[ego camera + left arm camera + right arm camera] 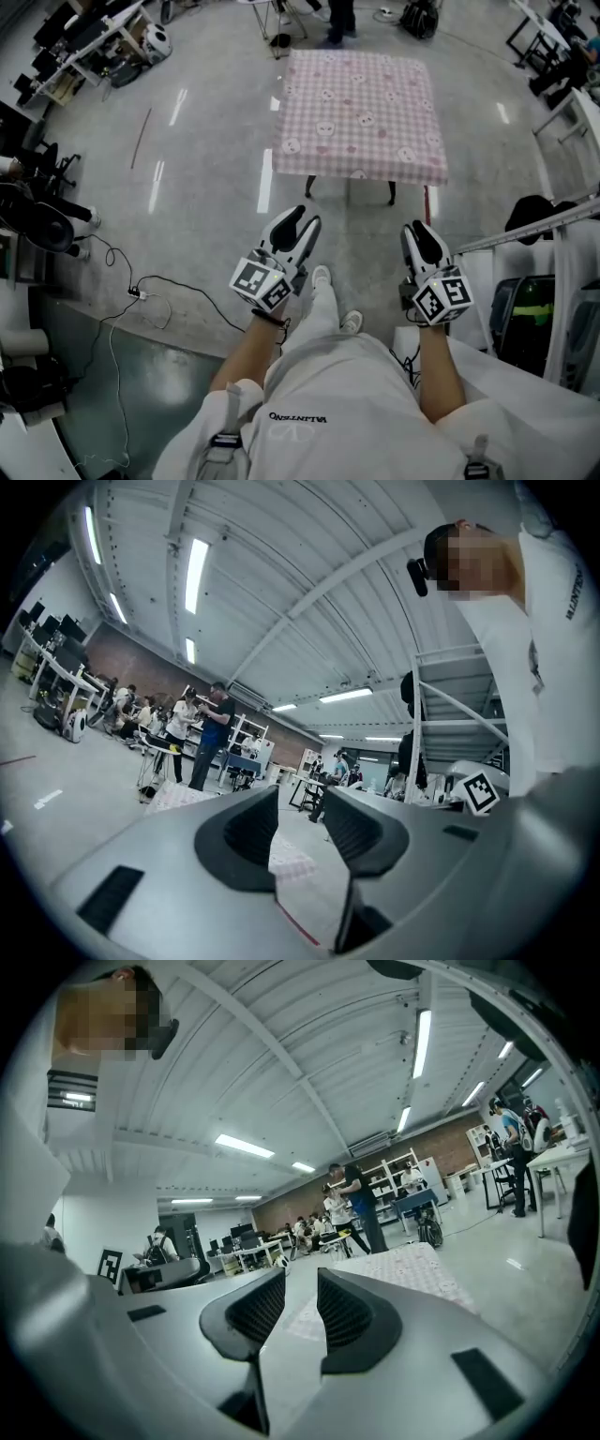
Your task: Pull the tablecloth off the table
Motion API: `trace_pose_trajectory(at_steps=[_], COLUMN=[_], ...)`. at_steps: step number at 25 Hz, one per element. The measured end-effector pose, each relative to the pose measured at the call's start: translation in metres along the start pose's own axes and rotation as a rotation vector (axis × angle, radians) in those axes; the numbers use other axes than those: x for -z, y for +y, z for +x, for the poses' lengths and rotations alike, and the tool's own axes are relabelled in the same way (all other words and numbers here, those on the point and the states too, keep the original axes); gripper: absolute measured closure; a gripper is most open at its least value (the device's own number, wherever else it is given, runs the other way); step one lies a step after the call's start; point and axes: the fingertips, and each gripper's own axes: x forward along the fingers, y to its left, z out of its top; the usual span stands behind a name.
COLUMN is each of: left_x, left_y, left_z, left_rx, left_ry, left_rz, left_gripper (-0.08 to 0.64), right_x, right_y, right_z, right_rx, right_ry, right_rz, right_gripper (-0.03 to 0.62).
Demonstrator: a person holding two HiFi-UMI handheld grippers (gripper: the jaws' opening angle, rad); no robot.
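A pink checked tablecloth point(361, 112) covers a small table on the grey floor ahead of me, its front hem hanging over the near edge. Both grippers are held out short of it, apart from the cloth. In the head view my left gripper point(302, 217) points at the table's near left corner and my right gripper point(422, 230) at its near right side. The left gripper point(300, 803) has a narrow gap with nothing in it, and the tablecloth point(173, 797) lies beyond. The right gripper point(301, 1283) is likewise slightly open and empty, with the tablecloth point(412, 1274) ahead.
A person point(339, 19) and a stool point(279, 23) stand just beyond the table. Desks point(84, 42) line the far left, and a black chair point(37, 220) and floor cables point(141, 291) lie at my left. A white metal frame point(553, 234) stands close on my right.
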Motion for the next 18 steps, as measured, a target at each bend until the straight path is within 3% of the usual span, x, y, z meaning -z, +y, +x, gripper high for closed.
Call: trace_pose_trajectory(at_steps=[7, 18], left_x=[0.004, 0.033], left_y=[0.052, 0.125], left_z=[0.03, 0.081], left_rx=[0.01, 0.062], left_ry=[0.032, 0.103], left_rz=[-0.01, -0.098], left_gripper=[0.422, 0.419], right_x=[0.0, 0.022], right_y=[-0.022, -0.056], right_z=[0.05, 0.123], right_rx=[0.039, 0.102], right_ry=[0.025, 0.066], right_rz=[0.016, 0.074], right_gripper=[0.474, 0.472])
